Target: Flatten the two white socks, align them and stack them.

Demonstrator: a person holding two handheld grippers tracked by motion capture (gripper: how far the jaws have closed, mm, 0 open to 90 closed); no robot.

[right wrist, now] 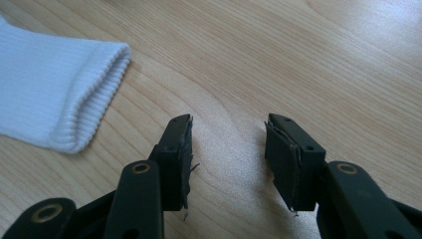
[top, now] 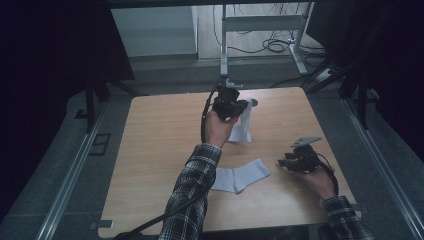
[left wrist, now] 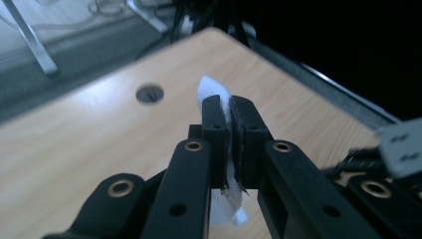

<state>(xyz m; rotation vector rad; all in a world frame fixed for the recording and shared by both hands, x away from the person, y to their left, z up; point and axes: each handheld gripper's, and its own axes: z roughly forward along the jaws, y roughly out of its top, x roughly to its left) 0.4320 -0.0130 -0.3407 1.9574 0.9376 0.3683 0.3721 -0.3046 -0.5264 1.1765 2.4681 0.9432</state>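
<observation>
Your left claw [left wrist: 229, 112] is clamped on a plain white sock [left wrist: 211, 89]; your right claw [right wrist: 229, 149] stands apart above the desk [right wrist: 298, 59].

The wooden table [top: 160, 150] has lots of bare room on its left side, and a hand could slide there with nothing in the way. Near the middle front, a flat white sock [top: 240, 176] lies on the wood. Above it, the left gripper [top: 243, 106] holds a hanging white sock [top: 243, 125], which blocks the way across the far middle. The right gripper [top: 286, 162] sits near the right edge, with bare wood between its open jaws.
</observation>
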